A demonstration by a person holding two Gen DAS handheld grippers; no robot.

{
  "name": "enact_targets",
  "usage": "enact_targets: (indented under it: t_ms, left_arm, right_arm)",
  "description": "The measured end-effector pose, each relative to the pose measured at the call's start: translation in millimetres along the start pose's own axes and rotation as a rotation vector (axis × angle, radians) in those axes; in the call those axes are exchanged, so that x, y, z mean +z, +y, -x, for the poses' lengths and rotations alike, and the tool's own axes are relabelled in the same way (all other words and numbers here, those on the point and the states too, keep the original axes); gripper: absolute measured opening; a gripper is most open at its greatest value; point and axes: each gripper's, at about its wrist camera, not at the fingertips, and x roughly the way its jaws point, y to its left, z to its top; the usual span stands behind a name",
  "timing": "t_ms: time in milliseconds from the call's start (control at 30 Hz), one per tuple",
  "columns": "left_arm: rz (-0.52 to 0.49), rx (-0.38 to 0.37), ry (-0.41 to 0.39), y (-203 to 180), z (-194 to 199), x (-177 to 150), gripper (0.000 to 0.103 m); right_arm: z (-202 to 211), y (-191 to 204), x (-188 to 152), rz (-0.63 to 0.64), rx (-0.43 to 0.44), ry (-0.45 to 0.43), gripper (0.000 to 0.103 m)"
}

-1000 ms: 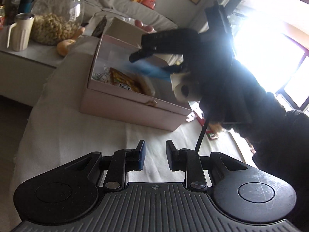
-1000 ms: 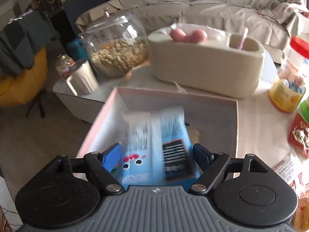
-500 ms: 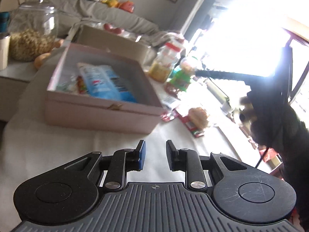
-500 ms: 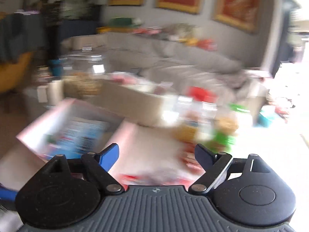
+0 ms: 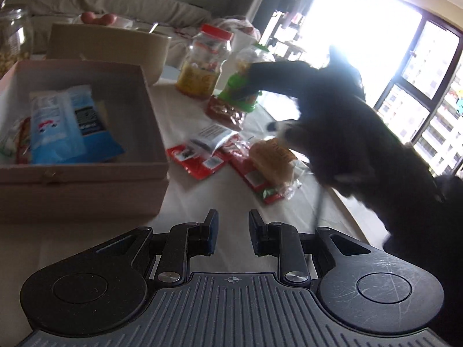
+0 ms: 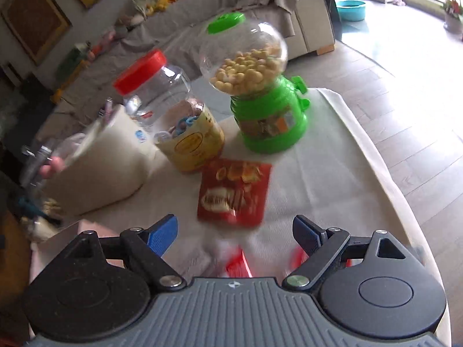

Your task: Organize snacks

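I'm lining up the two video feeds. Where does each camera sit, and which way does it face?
Left wrist: on the left hand-held gripper, facing the pink box; the right hand-held gripper crosses its view.
Right wrist: on that right hand-held gripper, open, angled down at a red packet.
Shared: green dispenser, red-lidded jar.

We find no legible text. The red snack packet [image 6: 235,191] carries white lettering, blurred beyond reading. The blue packet [image 5: 65,124] shows a dark printed panel, and the red-lidded jar [image 6: 170,115] a yellow label; neither can be read.
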Motion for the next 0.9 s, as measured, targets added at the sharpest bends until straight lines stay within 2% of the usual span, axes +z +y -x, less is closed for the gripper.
enact_targets:
  t_ms: [67, 200, 300, 433, 733, 900]
  left_arm:
    - [-0.025, 0.001, -0.025, -1.5, -0.3, 0.3, 0.026]
    - [-0.042, 0.002, -0.048, 4.0, 0.3, 3.3, 0.026]
    - [-0.029, -0.025, -0.045, 12.9, 1.4, 5.8, 0.026]
    - [-0.014, -0.072, -0.028, 19.7, -1.5, 5.0, 0.026]
    - [0.063, -0.119, 0.039, 22.4, -9.4, 0.2, 0.026]
    - [0.126, -0.091, 0.046, 32.8, -2.7, -2.5, 0.026]
  right_arm:
    - [-24.0, 13.4, 13.0, 0.052, -0.065, 0.018, 0.087]
    - [-66.2, 28.8, 29.8, 0.113, -0.167, 0.118, 0.088]
    - [-65.5, 35.5, 26.1, 0.202, -0.168, 0.094, 0.081]
    - [-46.2, 29.3, 7.8, 0.249, -0.073, 0.12, 0.077]
    - [30.6, 26.0, -74.4, 0.413, 0.175, 0.211, 0.077]
    - [79.2, 25.1, -132.7, 0.507, 0.219, 0.196, 0.079]
